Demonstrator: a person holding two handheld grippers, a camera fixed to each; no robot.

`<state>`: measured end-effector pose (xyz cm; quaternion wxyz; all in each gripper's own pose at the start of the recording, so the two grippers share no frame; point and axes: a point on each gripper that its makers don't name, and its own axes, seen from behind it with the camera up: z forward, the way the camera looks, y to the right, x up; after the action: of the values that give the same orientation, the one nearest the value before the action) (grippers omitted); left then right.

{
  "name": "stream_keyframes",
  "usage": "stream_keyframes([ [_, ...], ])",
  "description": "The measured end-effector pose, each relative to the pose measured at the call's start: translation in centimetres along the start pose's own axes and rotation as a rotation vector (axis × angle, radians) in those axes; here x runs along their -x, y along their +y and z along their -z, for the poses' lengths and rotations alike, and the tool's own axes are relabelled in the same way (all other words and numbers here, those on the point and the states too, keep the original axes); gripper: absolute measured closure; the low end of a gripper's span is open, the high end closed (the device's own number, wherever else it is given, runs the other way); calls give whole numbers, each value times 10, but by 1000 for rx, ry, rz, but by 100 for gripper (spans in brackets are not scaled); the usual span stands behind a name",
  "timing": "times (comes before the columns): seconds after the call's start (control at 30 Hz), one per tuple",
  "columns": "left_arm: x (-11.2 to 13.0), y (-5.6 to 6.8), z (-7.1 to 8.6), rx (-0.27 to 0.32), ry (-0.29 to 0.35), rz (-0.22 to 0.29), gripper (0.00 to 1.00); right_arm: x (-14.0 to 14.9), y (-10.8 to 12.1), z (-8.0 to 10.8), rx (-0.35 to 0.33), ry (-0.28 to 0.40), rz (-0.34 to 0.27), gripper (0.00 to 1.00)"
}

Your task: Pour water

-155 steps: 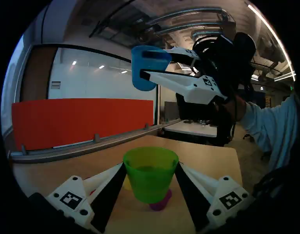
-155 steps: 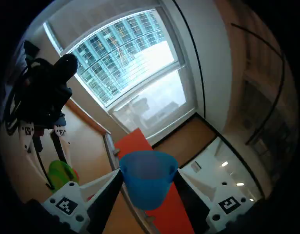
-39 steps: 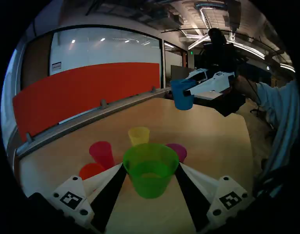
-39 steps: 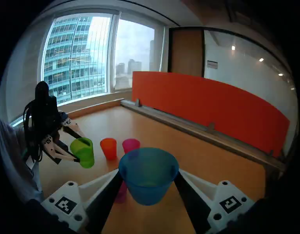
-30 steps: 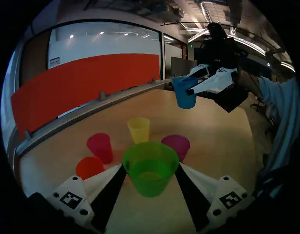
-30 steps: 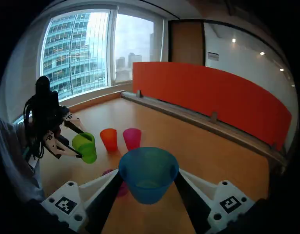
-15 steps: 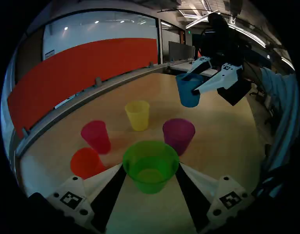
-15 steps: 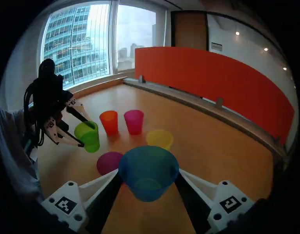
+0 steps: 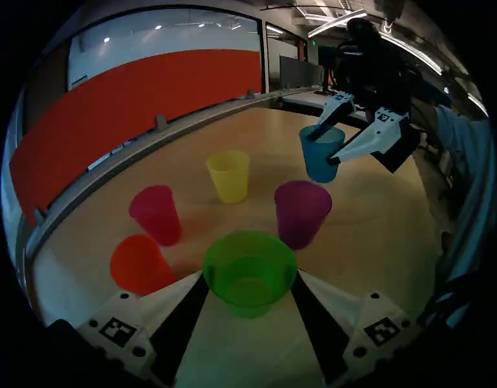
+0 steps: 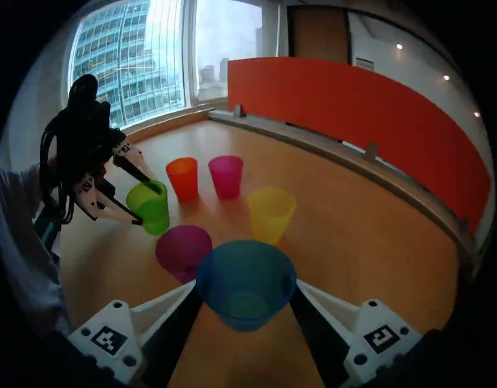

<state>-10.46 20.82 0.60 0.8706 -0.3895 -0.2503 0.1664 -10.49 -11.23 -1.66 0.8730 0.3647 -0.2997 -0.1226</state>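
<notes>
Four loose cups (image 9: 228, 176) nearby — left hand-held gripper (image 9: 248, 279) clamps green cup (image 9: 250, 284), right hand-held gripper (image 10: 246, 284) blue cup (image 10: 245, 297)

Left gripper view: dim, dusky cast. I log ceiling strips (image 9: 339, 13) right of the orange panel (image 9: 119, 110) as the main source, plus small spot reflections in the glass (image 9: 164, 32) above it. The table (image 9: 378, 213) below the panel shows a faint sheen and soft shadows. Right gripper view: far brighter (plain daylight), coming through the window (image 10: 138, 58) left of the panel, slightly blown out. Fisheye bows the panel's top edge in both views; detail darkens and smears toward the rim. Green cup (image 9: 250, 275) and blue cup (image 10: 246, 284), nearest the lenses, read sharp and translucent.
</notes>
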Motion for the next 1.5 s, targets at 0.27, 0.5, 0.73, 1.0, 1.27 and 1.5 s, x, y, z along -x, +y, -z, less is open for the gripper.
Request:
stream_keyframes([
  [0.27, 7, -1, -8, 6, -21, -4, 14, 7, 0, -4, -4, -14, -9, 9],
  [0.5, 10, 0, -13, 16, -20, 0, 14, 13, 0, -9, -6, -27, -6, 9],
  [0.73, 11, 0, -13, 22, -17, 13, 14, 17, -1, -14, -5, -37, -8, 9],
  [1.0, 17, -3, -11, 24, -23, 32, 13, 21, -3, -19, -7, -41, -8, 9],
  [1.27, 22, -5, -8, 17, -30, 38, 0, 24, -6, -21, -8, -42, -14, 9],
  [1.5, 28, -5, 1, 5, -30, 48, 0, 34, -9, -25, -8, -52, -18, 9],
])
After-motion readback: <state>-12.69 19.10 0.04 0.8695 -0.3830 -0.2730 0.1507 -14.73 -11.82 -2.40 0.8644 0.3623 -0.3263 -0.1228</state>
